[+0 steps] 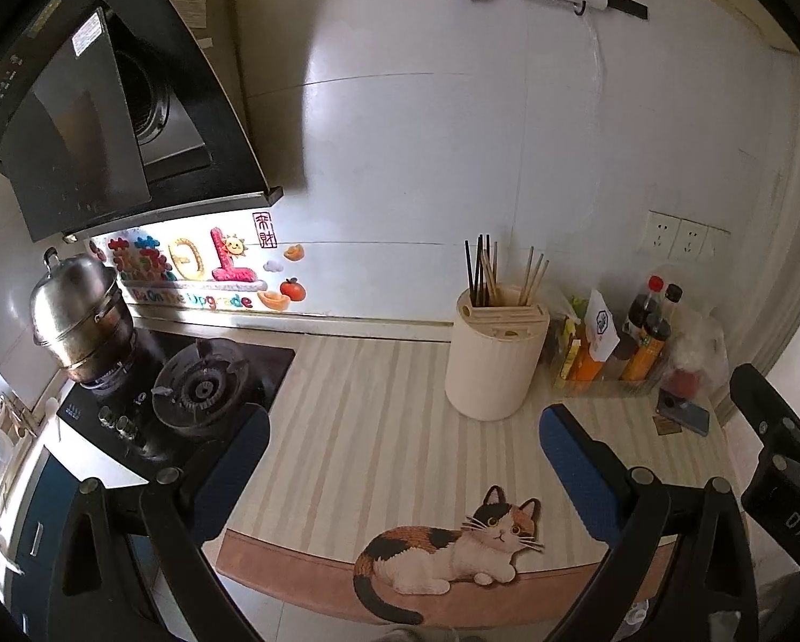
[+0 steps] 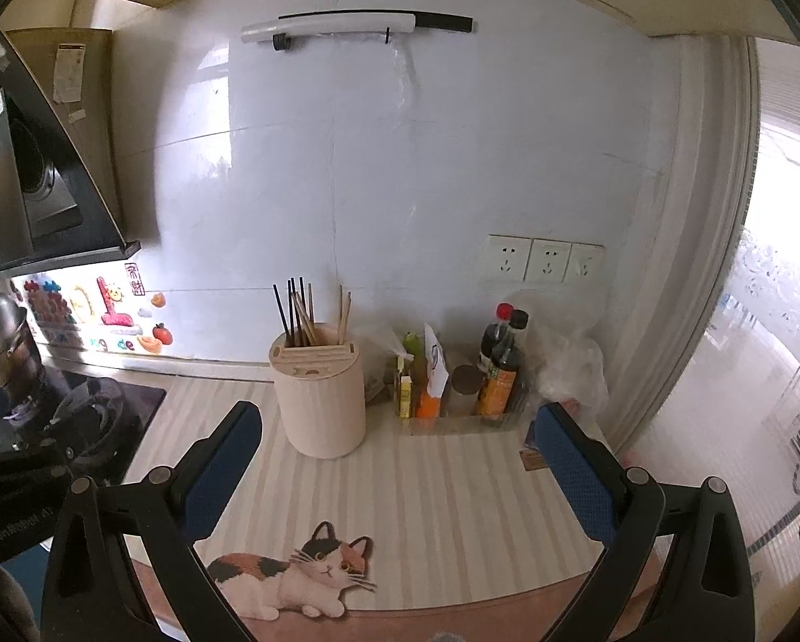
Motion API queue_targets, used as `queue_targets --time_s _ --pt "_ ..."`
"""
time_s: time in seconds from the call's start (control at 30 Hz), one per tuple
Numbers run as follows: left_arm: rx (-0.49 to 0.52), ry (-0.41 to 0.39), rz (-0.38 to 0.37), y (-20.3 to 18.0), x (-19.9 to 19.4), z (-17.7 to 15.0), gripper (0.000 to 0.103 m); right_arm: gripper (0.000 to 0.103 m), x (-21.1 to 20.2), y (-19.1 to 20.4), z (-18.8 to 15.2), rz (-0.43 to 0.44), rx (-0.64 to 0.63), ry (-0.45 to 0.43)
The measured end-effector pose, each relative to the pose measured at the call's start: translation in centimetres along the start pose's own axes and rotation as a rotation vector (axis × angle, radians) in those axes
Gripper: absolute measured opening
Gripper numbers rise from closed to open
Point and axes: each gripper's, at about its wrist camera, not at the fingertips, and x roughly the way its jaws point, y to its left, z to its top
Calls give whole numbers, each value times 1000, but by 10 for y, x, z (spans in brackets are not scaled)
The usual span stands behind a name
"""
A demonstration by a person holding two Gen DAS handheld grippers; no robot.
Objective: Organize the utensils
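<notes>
A cream cylindrical utensil holder (image 1: 493,361) stands on the striped counter mat (image 1: 378,428) near the wall; it also shows in the right wrist view (image 2: 322,398). Several black and wooden chopsticks (image 1: 485,273) stand upright in it, also seen in the right wrist view (image 2: 306,313). My left gripper (image 1: 400,444) is open and empty above the mat, short of the holder. My right gripper (image 2: 400,444) is open and empty, with the holder just beyond its left finger. The right gripper's body (image 1: 779,433) shows at the left view's right edge.
A gas stove (image 1: 196,390) with a steel pot (image 1: 78,315) lies to the left under a range hood (image 1: 105,107). Sauce bottles and packets (image 2: 485,374) stand right of the holder. A phone (image 1: 686,412) lies at the counter's right end. A cat picture (image 1: 453,545) marks the mat's front edge.
</notes>
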Motion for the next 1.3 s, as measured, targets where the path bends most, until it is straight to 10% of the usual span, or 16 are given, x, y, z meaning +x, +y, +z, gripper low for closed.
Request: queue_targets --time_s 1.3 --pt "11 -8 -34 -10 22 23 103 103 28 -5 11 -25 11 19"
